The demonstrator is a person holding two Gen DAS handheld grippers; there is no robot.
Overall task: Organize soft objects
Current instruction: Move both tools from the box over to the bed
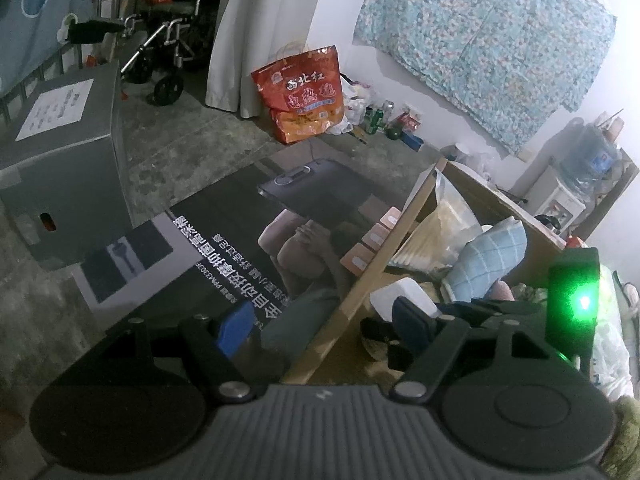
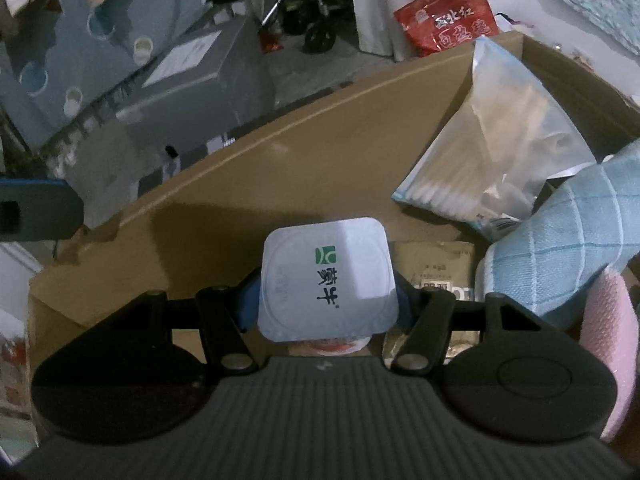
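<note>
**Right gripper pinching yogurt cup over box**

Right gripper (image 2: 326, 304): clamped on a yogurt cup (image 2: 326, 276), blue pads pressed to both its sides, white foil lid with green logo facing the camera. Held above the open cardboard box (image 2: 256, 168), near the box's left wall, over its floor.

Inside the box, toward its right side: a clear plastic bag (image 2: 500, 136) leaning against the far wall, a blue checked cloth (image 2: 560, 240) in front of it, a pink soft item (image 2: 608, 340) at the near right edge. Flat brown packet (image 2: 434, 268) on the floor, just right of the cup and beside the cloth.

Left gripper (image 1: 320, 330): spread wide, nothing between the fingers. Straddling the box's left wall, one finger (image 1: 234, 330) outside over the dark printed carton (image 1: 224, 240), the other (image 1: 412, 320) inside. Seen past it in the left wrist view: the cup's white lid (image 1: 400, 298), the cloth (image 1: 486, 258), the bag (image 1: 448, 216), and the right gripper's body with a green light lit (image 1: 576, 300).

Beyond the box, on the concrete floor (image 1: 172, 160): a grey case (image 1: 64, 160) at left, an orange shopping bag (image 1: 304, 96) by the white curtain (image 1: 256, 32), a folded wheelchair (image 1: 168, 52) further back. Floral sheet (image 1: 488, 44) pinned to the wall; water dispenser (image 1: 576, 184) at far right.
</note>
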